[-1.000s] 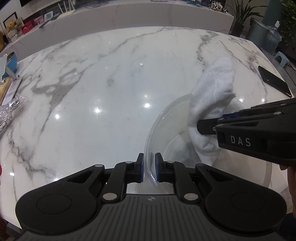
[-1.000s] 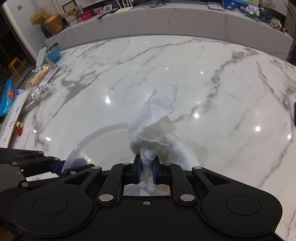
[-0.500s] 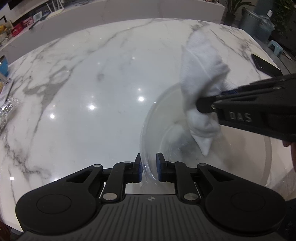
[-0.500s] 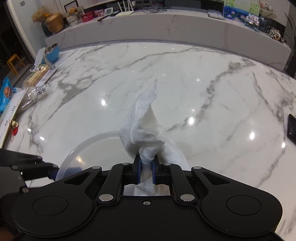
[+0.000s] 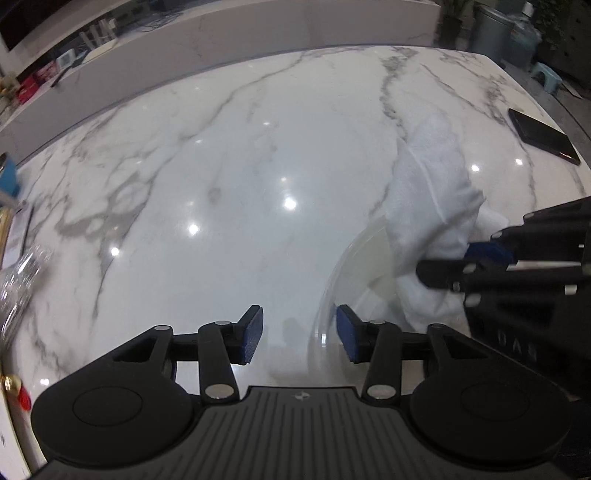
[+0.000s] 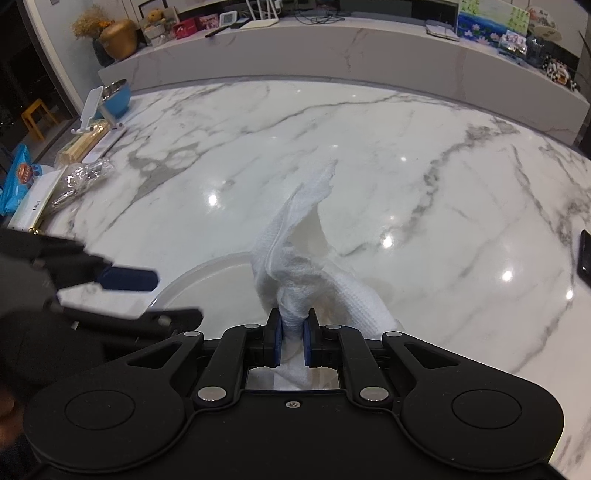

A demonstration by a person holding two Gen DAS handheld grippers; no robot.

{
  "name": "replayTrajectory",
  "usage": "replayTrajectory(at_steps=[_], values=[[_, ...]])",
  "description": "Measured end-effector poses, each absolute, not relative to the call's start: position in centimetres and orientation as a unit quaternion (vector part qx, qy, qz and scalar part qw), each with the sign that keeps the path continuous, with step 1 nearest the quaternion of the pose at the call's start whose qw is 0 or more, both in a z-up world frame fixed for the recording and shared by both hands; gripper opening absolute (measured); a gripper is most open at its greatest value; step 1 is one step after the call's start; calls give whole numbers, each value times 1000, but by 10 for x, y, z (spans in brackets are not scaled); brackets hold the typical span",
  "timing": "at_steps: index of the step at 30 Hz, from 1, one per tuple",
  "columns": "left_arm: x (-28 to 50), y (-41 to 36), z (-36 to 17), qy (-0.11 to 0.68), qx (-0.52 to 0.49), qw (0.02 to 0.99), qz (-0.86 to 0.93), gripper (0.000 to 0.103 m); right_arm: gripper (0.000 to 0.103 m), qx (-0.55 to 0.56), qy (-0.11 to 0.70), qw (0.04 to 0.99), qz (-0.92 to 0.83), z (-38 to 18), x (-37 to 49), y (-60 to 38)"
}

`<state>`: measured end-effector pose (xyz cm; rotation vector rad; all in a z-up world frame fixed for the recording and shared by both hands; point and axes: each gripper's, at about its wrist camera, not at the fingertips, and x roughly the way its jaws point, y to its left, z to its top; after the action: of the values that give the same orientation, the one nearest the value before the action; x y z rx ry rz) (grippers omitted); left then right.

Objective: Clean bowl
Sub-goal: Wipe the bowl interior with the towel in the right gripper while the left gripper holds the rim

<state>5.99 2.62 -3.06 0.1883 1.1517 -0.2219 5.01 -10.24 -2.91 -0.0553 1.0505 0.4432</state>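
bowl: one, clear | cloth: one, white | left claw: spread apart | right claw: clamped on cloth

This looks like a home, an open living and dining area. The work surface is a large polished white marble table with grey veins, glossy enough to mirror ceiling lights. Behind it runs a long marble ledge crowded with household things: a gold vase of dried flowers, a small stuffed toy, framed pictures, a white router and cables. At the table's edge sit a blue bowl, a snack bag and a phone. Beyond the far corner stand a potted plant, a grey bin and a small stool.
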Motion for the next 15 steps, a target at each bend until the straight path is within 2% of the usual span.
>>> replayTrajectory(at_steps=[1, 15], values=[[62, 25, -32, 546, 88, 826, -112, 15, 9, -26, 497, 841, 209, -29, 50, -102], [48, 28, -33, 559, 86, 814, -133, 9, 9, -30, 498, 844, 197, -30, 50, -104]])
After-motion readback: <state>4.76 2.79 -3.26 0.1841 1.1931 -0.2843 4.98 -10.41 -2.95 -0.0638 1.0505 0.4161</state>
